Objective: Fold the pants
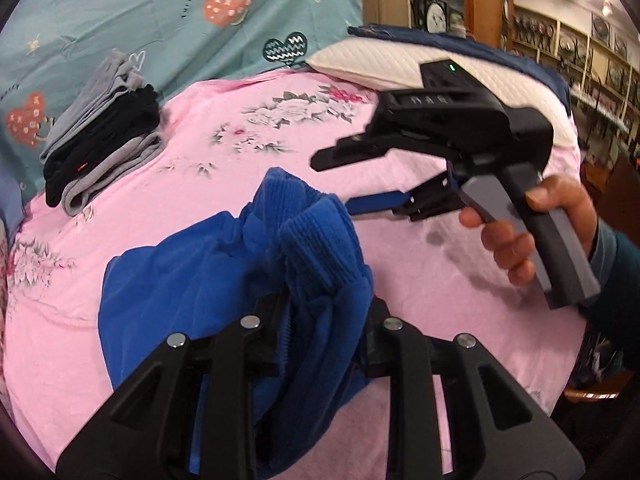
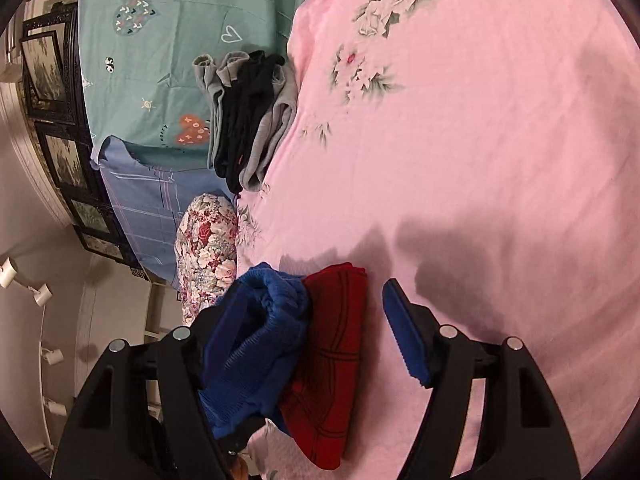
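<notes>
The left gripper (image 1: 326, 320) is clenched on the blue pants (image 1: 224, 280), its two black fingers pinching a bunched wad of ribbed cuff or waistband fabric that rises between them. From that pinch the pants spread down and to the left onto the pink bedspread (image 1: 400, 264), lying as a rumpled sheet near its close edge; their long axis cannot be told from this bunching.

The right gripper (image 1: 360, 188) hangs in the air beyond the pants, held by a hand (image 1: 520, 232) with a teal sleeve behind it. In the left wrist view its jaws stand apart with nothing between them. In its own view the right gripper (image 2: 320, 332) is spread wide: the left finger (image 2: 236, 332) lies against the blue ribbed fabric (image 2: 264, 344), the right finger (image 2: 404, 336) is clear of cloth over the bedspread (image 2: 500, 160). Between them a folded red cloth (image 2: 332, 380) lies on the bedspread, just beside the blue fabric and touching it.

A stack (image 1: 104, 132) of folded grey and black garments sits at the far left edge of the bedspread, where it meets a teal sheet (image 1: 160, 12) with hearts. A white pillow (image 1: 384, 64) rests at the far edge.

No containers are in view.
</notes>
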### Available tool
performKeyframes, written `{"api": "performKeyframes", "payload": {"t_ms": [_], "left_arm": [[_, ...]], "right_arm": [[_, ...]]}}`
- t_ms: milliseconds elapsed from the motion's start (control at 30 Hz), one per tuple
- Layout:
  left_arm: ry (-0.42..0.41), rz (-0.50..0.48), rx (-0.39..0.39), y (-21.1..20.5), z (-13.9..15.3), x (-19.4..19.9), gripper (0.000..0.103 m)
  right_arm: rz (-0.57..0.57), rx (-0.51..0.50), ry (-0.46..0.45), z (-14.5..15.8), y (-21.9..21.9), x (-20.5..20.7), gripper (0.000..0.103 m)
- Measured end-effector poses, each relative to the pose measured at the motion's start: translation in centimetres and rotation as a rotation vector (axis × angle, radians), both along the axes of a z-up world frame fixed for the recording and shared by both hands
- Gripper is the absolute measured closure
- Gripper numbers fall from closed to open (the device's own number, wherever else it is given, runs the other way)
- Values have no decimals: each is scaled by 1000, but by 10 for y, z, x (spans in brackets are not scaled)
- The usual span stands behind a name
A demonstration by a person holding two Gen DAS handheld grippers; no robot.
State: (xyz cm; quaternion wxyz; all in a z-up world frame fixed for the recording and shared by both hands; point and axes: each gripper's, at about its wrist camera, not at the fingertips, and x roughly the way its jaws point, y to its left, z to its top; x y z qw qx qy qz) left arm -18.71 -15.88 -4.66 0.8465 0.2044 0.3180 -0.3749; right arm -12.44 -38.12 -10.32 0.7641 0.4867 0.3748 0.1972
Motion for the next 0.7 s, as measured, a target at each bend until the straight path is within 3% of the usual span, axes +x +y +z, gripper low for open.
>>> {"api": "performKeyframes", "payload": {"t_ms": [33,67,100,233,400,500,567,633,700], "left_arm": [[2,-17,19,-2,-3,-4,55],[18,-43,24,-3,-5,-8,17],[17,-49,10,-3,-4,-10,5],[6,-93,-88,5,17,-24,2],[44,11,-215,56,45,-9,2],[105,147,-302,107,50,14,2],[178,259,-359,144,47,35,2],[253,328,-396,167,39,52,2],[353,391,-418,186,26,70,2]], "right_arm": [[1,-12,-6,2,1,0,30],[0,-21,-15,4,1,-2,30],[-4,-29,-25,6,1,-3,30],[-18,-56,-95,26,3,-10,30],[145,4,-251,71,41,-20,25],[225,3,-176,65,69,-13,18],[231,-200,-22,45,84,-5,20],[220,-287,-20,43,82,-10,27],[210,-259,-35,56,70,-24,24]]}}
